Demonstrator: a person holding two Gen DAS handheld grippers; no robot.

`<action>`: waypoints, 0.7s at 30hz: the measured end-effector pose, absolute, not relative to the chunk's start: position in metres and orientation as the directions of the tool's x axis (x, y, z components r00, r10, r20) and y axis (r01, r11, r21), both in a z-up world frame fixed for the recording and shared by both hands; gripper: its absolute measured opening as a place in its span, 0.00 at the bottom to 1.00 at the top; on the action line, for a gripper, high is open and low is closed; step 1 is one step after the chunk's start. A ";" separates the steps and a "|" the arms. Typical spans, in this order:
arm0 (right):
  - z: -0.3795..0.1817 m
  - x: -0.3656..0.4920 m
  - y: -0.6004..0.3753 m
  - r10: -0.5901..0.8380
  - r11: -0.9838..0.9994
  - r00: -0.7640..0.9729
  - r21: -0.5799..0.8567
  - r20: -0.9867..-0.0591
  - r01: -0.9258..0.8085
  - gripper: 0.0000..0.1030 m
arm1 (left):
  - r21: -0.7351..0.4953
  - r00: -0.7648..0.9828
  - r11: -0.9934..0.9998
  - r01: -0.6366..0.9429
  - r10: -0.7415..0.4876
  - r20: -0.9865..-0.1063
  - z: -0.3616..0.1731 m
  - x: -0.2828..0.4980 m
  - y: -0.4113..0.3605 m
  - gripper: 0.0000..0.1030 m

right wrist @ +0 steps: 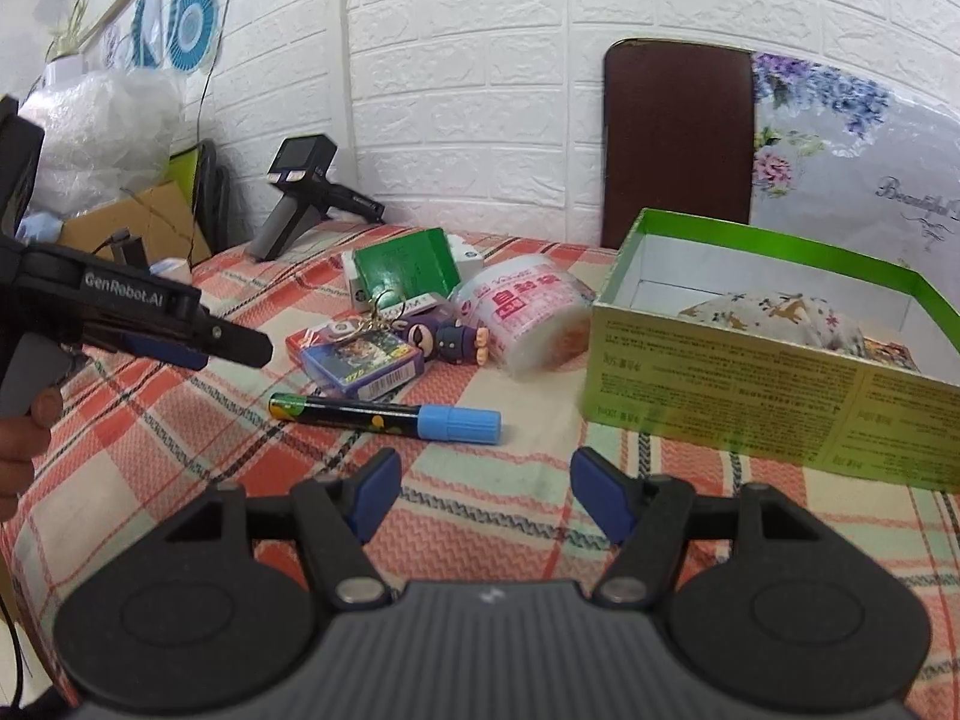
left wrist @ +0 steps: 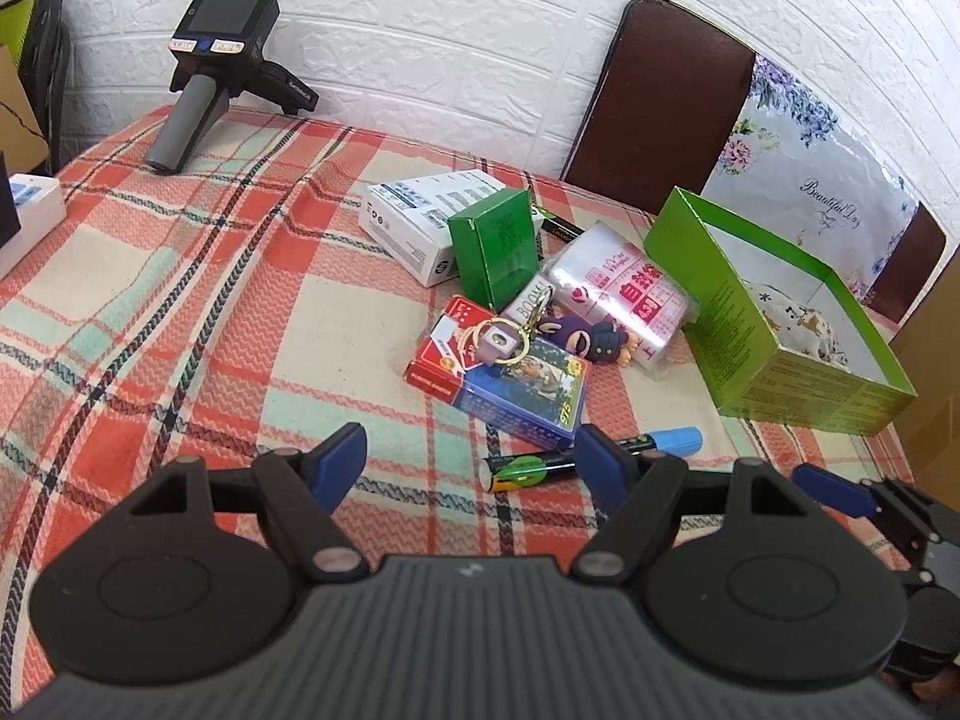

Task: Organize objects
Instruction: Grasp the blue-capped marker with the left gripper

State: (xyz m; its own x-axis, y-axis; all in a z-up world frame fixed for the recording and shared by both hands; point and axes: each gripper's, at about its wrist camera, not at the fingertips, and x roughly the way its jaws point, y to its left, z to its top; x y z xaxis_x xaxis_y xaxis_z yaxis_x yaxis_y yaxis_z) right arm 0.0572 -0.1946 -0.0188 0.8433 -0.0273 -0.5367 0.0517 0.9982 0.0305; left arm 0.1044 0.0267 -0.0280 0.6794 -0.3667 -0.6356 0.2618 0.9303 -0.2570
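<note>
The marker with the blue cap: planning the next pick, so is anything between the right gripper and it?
No. Only bare plaid tablecloth lies between the open right gripper and the marker.

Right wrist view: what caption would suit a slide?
Open fingers hover over a plaid tablecloth before a blue-capped marker and green box.

left tool [left wrist: 471, 468]: black, blue pads | right tool [right wrist: 486, 495]: same | body ribbed grey, silver screws

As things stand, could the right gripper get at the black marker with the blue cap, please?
Probably yes: the right gripper stands open over bare cloth, and the black marker with the blue cap lies flat just ahead with nothing between them.
</note>
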 end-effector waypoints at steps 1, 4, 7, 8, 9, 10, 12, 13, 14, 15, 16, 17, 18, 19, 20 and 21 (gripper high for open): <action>-0.020 0.062 -0.194 -0.020 0.999 0.839 0.015 -0.543 0.033 0.64 | -0.273 0.664 0.924 0.268 -0.383 -0.642 -0.029 0.107 0.028 0.75; -0.018 0.080 -0.197 0.029 0.998 0.831 -0.023 -0.555 -0.050 0.64 | -0.381 0.572 0.877 0.294 -0.480 -0.665 -0.035 0.114 0.032 0.75; -0.019 0.107 -0.199 0.110 0.981 0.811 -0.068 -0.574 -0.182 0.65 | -0.470 0.501 0.833 0.293 -0.553 -0.666 -0.040 0.116 0.032 0.75; -0.021 0.118 -0.199 0.141 0.971 0.794 -0.075 -0.591 -0.227 0.64 | -0.496 0.479 0.819 0.289 -0.572 -0.666 -0.042 0.118 0.031 0.75; -0.024 0.129 -0.199 0.167 0.961 0.776 -0.076 -0.609 -0.266 0.64 | -0.521 0.459 0.805 0.285 -0.591 -0.663 -0.045 0.119 0.029 0.75; -0.028 0.138 -0.199 0.182 0.952 0.756 -0.079 -0.629 -0.295 0.64 | -0.540 0.444 0.796 0.275 -0.603 -0.663 -0.047 0.121 0.027 0.75; -0.039 0.150 -0.201 0.221 0.938 0.712 -0.055 -0.667 -0.342 0.55 | -0.559 0.431 0.792 0.247 -0.606 -0.668 -0.053 0.126 0.025 0.75; -0.038 0.151 -0.203 0.263 0.933 0.698 -0.007 -0.666 -0.359 0.49 | -0.569 0.433 0.786 0.240 -0.612 -0.662 -0.054 0.127 0.025 0.76; -0.037 0.149 -0.203 0.281 0.930 0.688 0.013 -0.669 -0.367 0.41 | -0.581 0.432 0.778 0.237 -0.621 -0.654 -0.054 0.128 0.024 0.80; -0.036 0.143 -0.200 0.282 0.928 0.687 0.010 -0.670 -0.371 0.37 | -0.594 0.429 0.770 0.233 -0.630 -0.648 -0.054 0.130 0.025 0.84; -0.036 0.136 -0.197 0.275 0.932 0.694 0.007 -0.666 -0.363 0.37 | -0.605 0.427 0.763 0.227 -0.636 -0.642 -0.055 0.131 0.024 0.86; -0.036 0.127 -0.193 0.282 0.935 0.696 0.026 -0.661 -0.354 0.37 | -0.610 0.428 0.760 0.224 -0.639 -0.639 -0.056 0.132 0.023 0.87; -0.035 0.119 -0.190 0.299 0.935 0.697 0.055 -0.651 -0.350 0.35 | -0.610 0.429 0.760 0.225 -0.639 -0.638 -0.056 0.134 0.021 0.87; -0.035 0.112 -0.187 0.320 0.934 0.699 0.091 -0.640 -0.345 0.33 | -0.605 0.437 0.763 0.227 -0.635 -0.637 -0.055 0.134 0.020 0.86; -0.034 0.105 -0.186 0.354 0.927 0.693 0.141 -0.627 -0.347 0.20 | -0.597 0.443 0.768 0.231 -0.630 -0.638 -0.054 0.133 0.017 0.76; -0.032 0.101 -0.185 0.374 0.925 0.696 0.186 -0.613 -0.333 0.19 | -0.593 0.433 0.769 0.238 -0.630 -0.644 -0.054 0.133 0.014 0.52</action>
State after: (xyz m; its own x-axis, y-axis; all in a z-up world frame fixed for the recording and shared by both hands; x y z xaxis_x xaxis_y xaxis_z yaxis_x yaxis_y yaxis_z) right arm 0.1007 -0.1853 -0.0317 0.6964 0.3737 -0.6127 -0.3329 0.9245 0.1855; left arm 0.1329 0.0144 -0.0540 0.4335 -0.6302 -0.6442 0.2379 0.7695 -0.5927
